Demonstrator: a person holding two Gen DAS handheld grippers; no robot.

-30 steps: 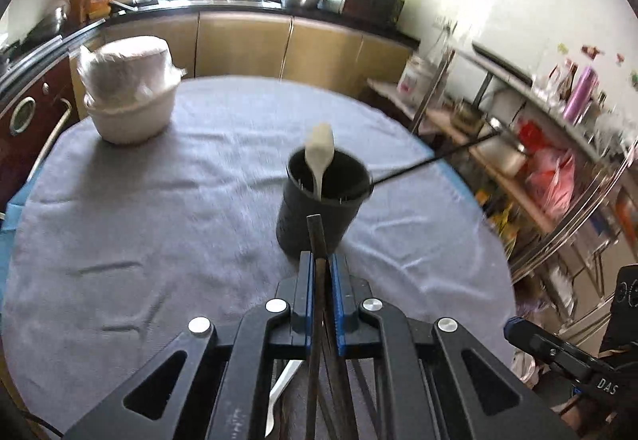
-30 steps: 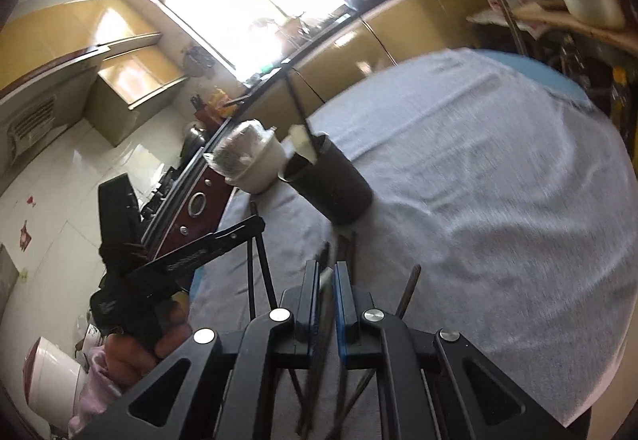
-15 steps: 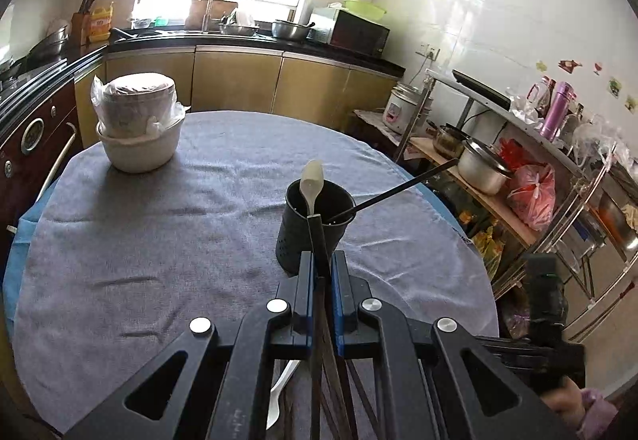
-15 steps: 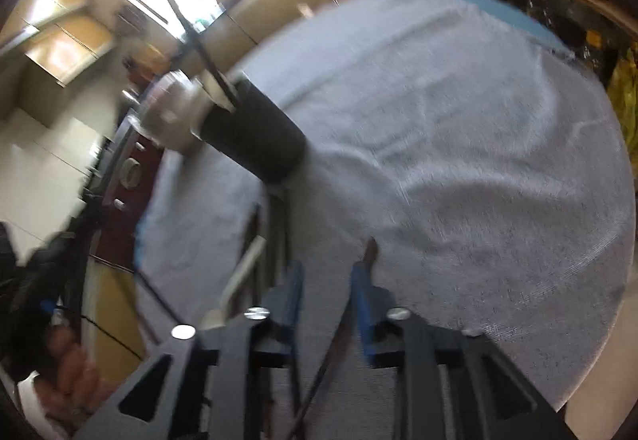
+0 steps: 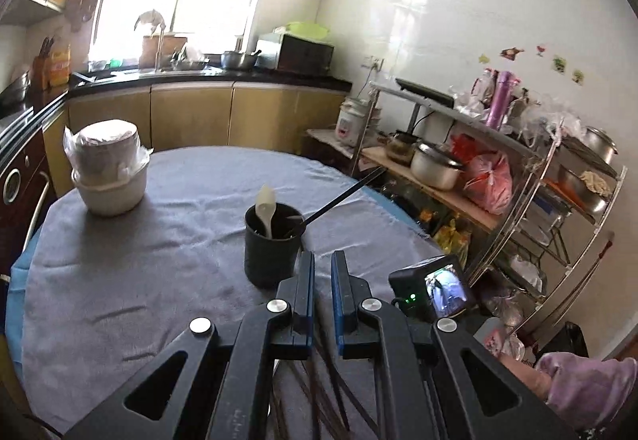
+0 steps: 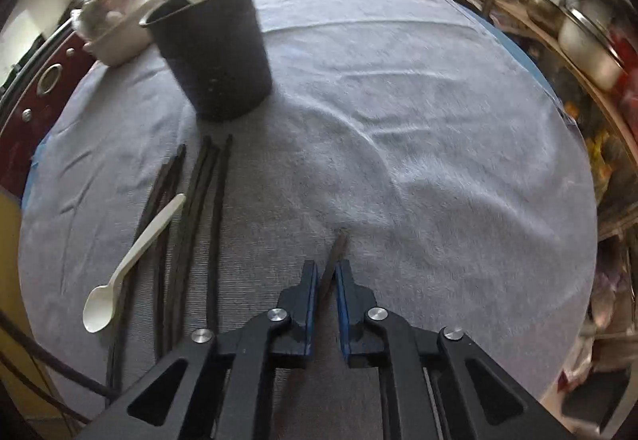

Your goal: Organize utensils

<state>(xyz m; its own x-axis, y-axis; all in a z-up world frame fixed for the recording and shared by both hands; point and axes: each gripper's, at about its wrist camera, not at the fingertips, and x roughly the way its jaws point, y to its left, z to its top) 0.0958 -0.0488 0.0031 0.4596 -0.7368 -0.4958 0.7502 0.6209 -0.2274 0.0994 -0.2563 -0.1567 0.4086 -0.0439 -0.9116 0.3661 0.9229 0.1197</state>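
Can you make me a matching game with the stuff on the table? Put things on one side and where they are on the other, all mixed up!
Things:
1. loose white spoon
2. dark cup
3. brown chopstick
4. stacked white bowls

Places:
A. wrapped in clear plastic, at the table's far side
B. between the fingers of the right gripper
C. lying across the dark chopsticks
D. standing upright on the grey cloth

Pairs: 1-C, 2-D, 3-B, 4-A
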